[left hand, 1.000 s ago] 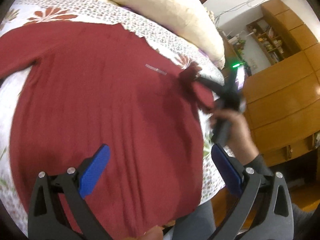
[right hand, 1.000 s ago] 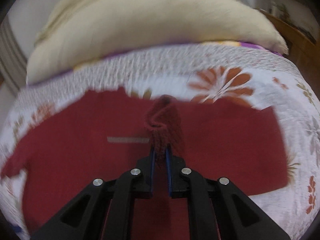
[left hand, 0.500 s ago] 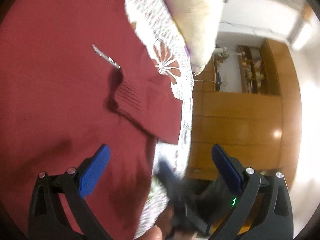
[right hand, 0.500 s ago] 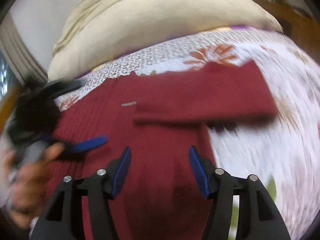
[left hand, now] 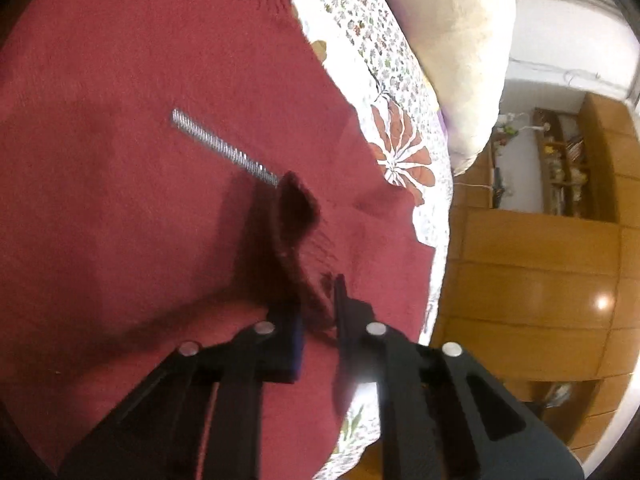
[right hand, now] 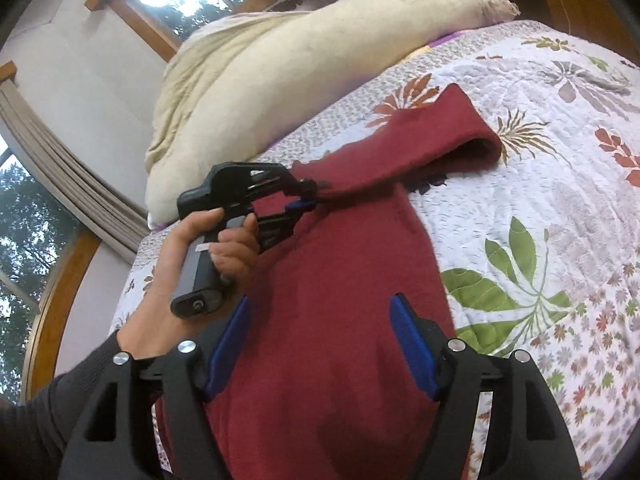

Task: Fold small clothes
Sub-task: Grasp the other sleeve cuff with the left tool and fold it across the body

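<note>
We have swapped grips. A second ago our right gripper (right hand: pixel 320 344) pinched the sleeve cuff (left hand: pixel 298 216) while the left hovered with its jaws wide; now the left gripper (left hand: pixel 318 312) has its jaws closed on that ribbed cuff, and the right one hangs above the sweater's body with its jaws wide apart and nothing between them.

The sweater (left hand: pixel 132 208) lies spread on the bed (right hand: pixel 540 184), its collar toward the pillow (right hand: pixel 280 60) and its hem toward the bed's near edge. The right sleeve (right hand: pixel 436 140) is doubled back across the chest: its fold bulges out toward the bed's right side, and the cuff ends just beside the silver chest logo (left hand: pixel 224 148), lifted a little off the fabric in the left jaws. In the right wrist view the person's hand (right hand: pixel 208 248) grips the left gripper's handle right at that spot.

We judge the first sleeve fold nearly done; the handover frees the right gripper for the next step. The left jaws probably need only to lay the cuff flat and let go. The other sleeve is out of view, so we cannot say how it lies.
</note>
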`<state>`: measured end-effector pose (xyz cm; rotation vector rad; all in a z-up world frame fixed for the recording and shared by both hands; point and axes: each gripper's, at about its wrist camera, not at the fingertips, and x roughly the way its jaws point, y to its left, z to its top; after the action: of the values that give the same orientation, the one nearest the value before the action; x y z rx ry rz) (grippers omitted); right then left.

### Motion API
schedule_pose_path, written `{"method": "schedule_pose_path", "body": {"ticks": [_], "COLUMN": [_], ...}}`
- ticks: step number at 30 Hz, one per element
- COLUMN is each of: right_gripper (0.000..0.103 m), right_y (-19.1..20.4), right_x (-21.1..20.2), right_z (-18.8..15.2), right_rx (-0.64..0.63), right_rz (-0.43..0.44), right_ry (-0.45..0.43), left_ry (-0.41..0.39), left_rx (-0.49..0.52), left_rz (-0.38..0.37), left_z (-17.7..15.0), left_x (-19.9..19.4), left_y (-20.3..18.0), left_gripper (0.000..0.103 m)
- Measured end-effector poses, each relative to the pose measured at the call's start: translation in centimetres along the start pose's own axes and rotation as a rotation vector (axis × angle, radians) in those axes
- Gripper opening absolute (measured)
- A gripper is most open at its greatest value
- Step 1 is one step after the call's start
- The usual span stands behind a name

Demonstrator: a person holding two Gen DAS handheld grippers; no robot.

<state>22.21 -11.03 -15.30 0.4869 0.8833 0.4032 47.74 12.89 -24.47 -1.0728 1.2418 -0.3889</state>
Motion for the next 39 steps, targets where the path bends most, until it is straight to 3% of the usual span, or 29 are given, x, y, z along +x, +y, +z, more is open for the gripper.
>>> {"method": "schedule_pose_path", "body": {"ticks": [9, 14, 20, 26, 39], "right_gripper": [0.074, 0.074, 0.074, 0.074, 0.074], "right_y": [1.1, 2.1, 3.0, 3.5, 4.2], "right_x": [-0.7, -0.3, 0.6, 1.0, 2.4], "right_z": [-1.7, -2.3, -2.3, -2.3, -2.5], "right_rx": [-0.016, -0.026, -0.039, -0.051, -0.061], "right_rz": [0.010, 0.029, 0.034, 0.034, 0.031], "right_ry": [0.002, 0.022, 0.045, 0.057, 0.084], "left_ry": [-0.085, -0.151, -0.226, -0.250, -0.207], "left_rx": [0.278, 0.361, 0.347, 0.286, 0.117], "left_rz": [0.082, 0.147, 0.219, 0.255, 0.315], "left_z": [2.7, 4.3, 6.7, 8.4, 8.5], "left_x": [-9.3, -15.4, -22.1, -25.4, -24.5], "left_y": [-9.1, -11.0, -7.5, -3.0, 10.4], "left_gripper": [0.009, 0.009, 0.009, 0.009, 0.009]}}
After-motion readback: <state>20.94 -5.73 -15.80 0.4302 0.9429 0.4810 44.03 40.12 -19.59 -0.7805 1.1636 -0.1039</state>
